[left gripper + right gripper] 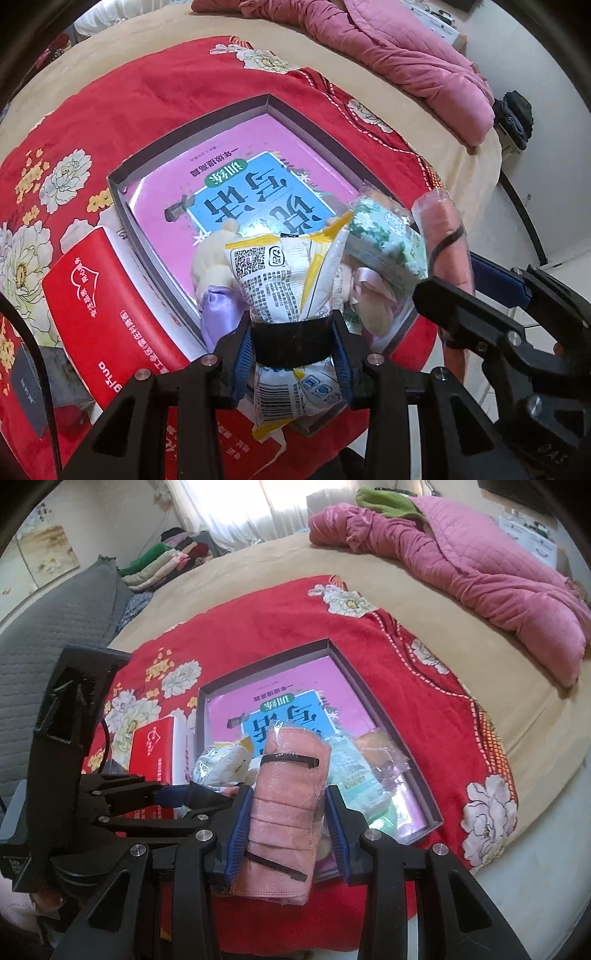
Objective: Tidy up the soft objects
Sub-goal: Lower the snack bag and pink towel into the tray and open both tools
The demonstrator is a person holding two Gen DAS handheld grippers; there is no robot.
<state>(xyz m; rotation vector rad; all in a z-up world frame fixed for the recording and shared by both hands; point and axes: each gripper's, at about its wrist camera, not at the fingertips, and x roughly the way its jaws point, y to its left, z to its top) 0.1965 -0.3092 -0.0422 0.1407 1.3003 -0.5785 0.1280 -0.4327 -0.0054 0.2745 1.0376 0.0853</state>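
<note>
Red floral blanket [280, 627] on bed: left gripper [291, 343] clamps white-yellow packet [273, 280], right gripper [288, 830] clamps pink wrapped cloth [284, 812], both over grey box [266, 657].

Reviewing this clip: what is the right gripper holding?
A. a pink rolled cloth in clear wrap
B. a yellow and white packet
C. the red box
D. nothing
A: in the right wrist view the right gripper has its blue pads pressed on both sides of the pink rolled cloth in clear wrap; the yellow and white packet sits in the left gripper instead.
</note>
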